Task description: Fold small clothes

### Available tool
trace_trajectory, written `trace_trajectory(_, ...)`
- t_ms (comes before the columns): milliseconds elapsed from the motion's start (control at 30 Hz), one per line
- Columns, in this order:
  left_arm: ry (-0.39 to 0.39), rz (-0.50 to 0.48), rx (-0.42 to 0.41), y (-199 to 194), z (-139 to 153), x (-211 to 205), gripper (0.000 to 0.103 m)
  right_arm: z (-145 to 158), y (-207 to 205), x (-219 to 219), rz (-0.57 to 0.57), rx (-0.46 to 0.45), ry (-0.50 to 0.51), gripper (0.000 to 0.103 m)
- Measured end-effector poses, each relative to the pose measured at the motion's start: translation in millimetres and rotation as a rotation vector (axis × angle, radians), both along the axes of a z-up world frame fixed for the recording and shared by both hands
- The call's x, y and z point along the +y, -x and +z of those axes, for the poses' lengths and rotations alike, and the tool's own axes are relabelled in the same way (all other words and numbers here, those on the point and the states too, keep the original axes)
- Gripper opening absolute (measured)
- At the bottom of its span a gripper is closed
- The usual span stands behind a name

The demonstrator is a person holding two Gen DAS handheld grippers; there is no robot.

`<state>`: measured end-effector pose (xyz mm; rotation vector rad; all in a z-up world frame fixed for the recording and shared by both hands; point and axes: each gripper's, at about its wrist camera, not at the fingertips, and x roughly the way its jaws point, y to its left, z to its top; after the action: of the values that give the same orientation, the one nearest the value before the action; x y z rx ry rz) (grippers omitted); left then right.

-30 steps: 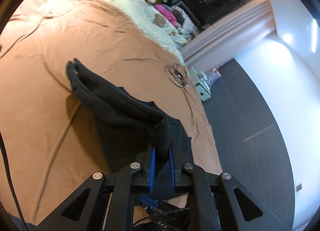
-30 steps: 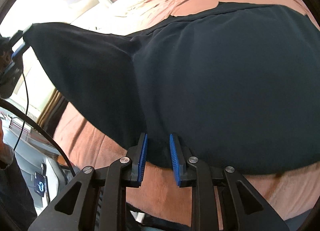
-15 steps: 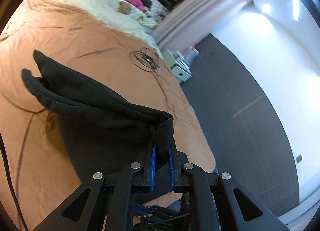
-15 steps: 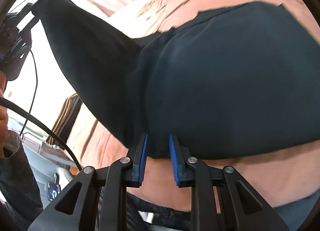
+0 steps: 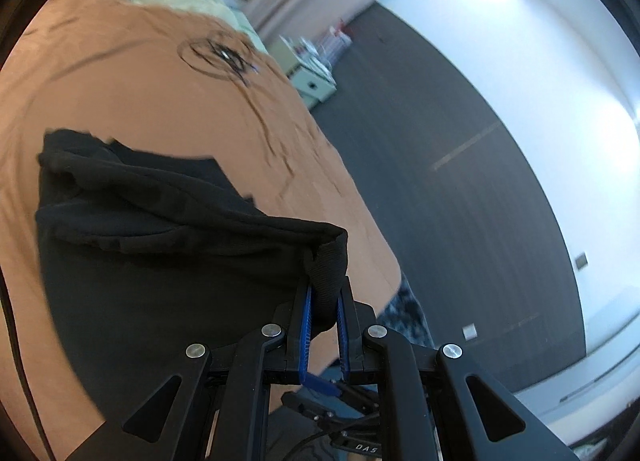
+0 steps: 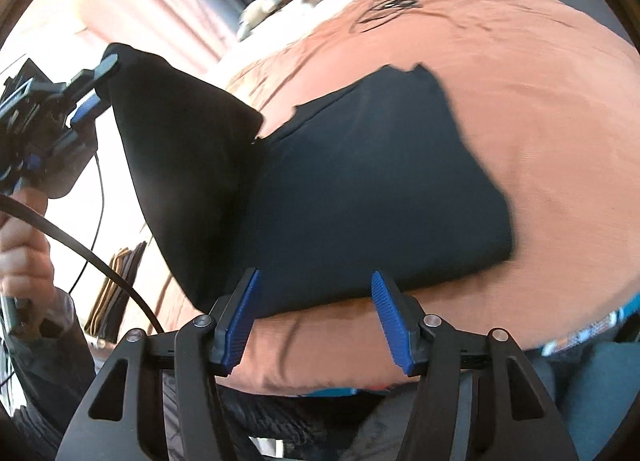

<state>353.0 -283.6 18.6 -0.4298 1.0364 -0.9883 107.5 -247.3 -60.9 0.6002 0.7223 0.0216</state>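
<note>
The left gripper was clamped narrow on a corner of the black garment, lifting that side, I judged, to carry it over as a fold. The right gripper had just been opening; its jaws stood wide and empty, the garment's near edge lying just beyond them on the orange bedspread.

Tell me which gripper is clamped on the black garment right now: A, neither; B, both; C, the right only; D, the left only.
D: the left gripper pinches a corner of the black garment, while the right gripper has just been opening, nothing pressed between its fingers.
</note>
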Motion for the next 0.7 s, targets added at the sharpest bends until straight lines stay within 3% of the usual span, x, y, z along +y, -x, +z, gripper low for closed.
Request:
trace_trajectory(300, -0.095, -0.137, 0.070, 10.7, -38.3, -67.2, 0.013, 2.3, 34.4, -25.1, -0.084, 0.030, -0.006, 0.055)
trace_trajectory(367, -0.092, -0.153, 0.108, 9.4, -45.3, -67.4, 0.027, 1.0, 32.5, -16.9, -0.091, 0.042, -0.001, 0.055)
trace_trajectory(400, -0.094, -0.147, 0.108, 8.7, -45.9, -63.9, 0.046, 2.3, 32.5, -17.9, -0.089, 0.045, 0.001, 0.055)
trace_trajectory(433, -0.093, -0.133, 0.098, 7.5, -46.0, -61.0, 0.060, 2.7, 32.7, -18.8, -0.083, 0.049, 0.006, 0.055)
trace_trajectory(600, -0.104, -0.049, 0.068, -1.8, -46.9, -24.1, 0.062, 10.4, 22.9, -18.7, -0.053, 0.067, 0.056, 0.055)
trace_trajectory(700, -0.154, 0.027, 0.053, 0.2, -55.7, 11.4, 0.062, 19.6, 14.6, -20.1, -0.034, 0.076, 0.110, 0.055)
